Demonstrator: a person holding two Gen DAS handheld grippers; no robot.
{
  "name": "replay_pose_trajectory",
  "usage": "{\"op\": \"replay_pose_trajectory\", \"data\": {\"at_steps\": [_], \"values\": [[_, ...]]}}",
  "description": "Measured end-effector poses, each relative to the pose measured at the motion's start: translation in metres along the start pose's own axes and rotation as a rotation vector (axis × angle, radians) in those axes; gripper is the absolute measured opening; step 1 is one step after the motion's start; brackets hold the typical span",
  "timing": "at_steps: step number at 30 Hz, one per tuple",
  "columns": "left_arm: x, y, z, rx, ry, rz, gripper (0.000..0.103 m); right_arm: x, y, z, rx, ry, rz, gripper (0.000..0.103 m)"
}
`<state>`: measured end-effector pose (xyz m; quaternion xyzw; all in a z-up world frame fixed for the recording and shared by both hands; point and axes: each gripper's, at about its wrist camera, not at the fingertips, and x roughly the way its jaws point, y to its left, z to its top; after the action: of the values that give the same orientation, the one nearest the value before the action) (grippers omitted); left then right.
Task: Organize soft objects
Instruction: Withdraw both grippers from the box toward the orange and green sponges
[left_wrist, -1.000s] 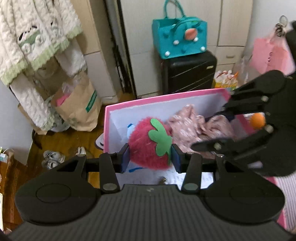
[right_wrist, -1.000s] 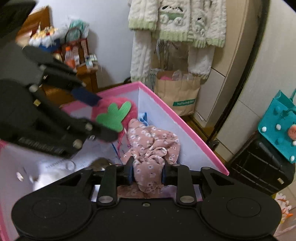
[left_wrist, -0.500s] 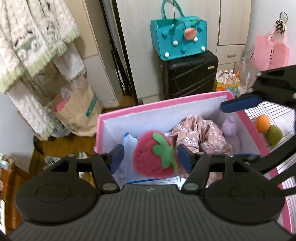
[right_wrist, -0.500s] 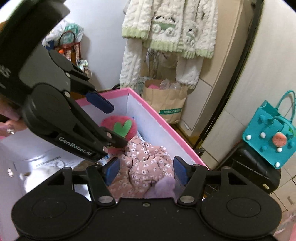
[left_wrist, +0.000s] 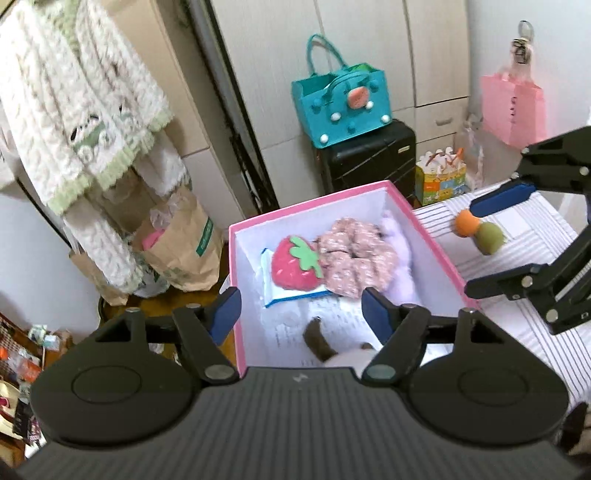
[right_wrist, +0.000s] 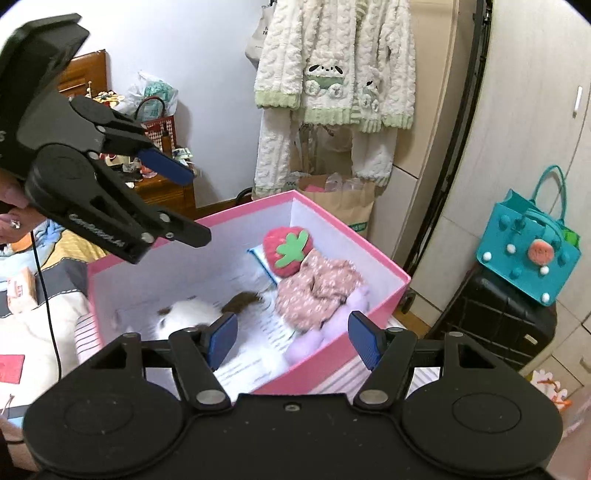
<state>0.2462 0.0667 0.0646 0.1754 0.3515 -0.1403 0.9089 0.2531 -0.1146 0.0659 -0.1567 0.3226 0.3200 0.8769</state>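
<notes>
Both the left tongs (left_wrist: 300, 314) and right tongs (right_wrist: 291, 339), just opened, are held empty above the pink box (left_wrist: 436, 243); a white plush (right_wrist: 184, 317) inside is partly hidden.

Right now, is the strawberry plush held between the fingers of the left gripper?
No, the strawberry plush lies free in the pink box, and the left gripper stands open above it, empty.

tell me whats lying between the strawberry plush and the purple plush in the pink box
The pink floral scrunchie lies between the strawberry plush and the purple plush, touching both; both wrist views show it.
</notes>
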Motion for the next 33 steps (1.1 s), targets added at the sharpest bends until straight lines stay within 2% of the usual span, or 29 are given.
{"op": "replay_pose_trajectory", "data": {"at_steps": [9,18,26,33], "values": [[-0.057,-0.039,-0.014,0.081,-0.029,-0.012,0.074,-0.056,0.023,-0.017,0.0,0.002,0.033,0.071],[-0.103,-0.077,-0.029,0.151,-0.041,-0.09,0.079,-0.111,0.033,-0.053,0.03,-0.004,0.033,0.071],[-0.112,-0.127,-0.047,0.242,-0.023,-0.155,0.083,-0.133,0.034,-0.09,0.059,-0.014,0.031,0.072],[-0.103,-0.166,-0.053,0.28,-0.001,-0.214,0.084,-0.138,0.023,-0.127,0.104,0.023,0.03,0.072]]}}
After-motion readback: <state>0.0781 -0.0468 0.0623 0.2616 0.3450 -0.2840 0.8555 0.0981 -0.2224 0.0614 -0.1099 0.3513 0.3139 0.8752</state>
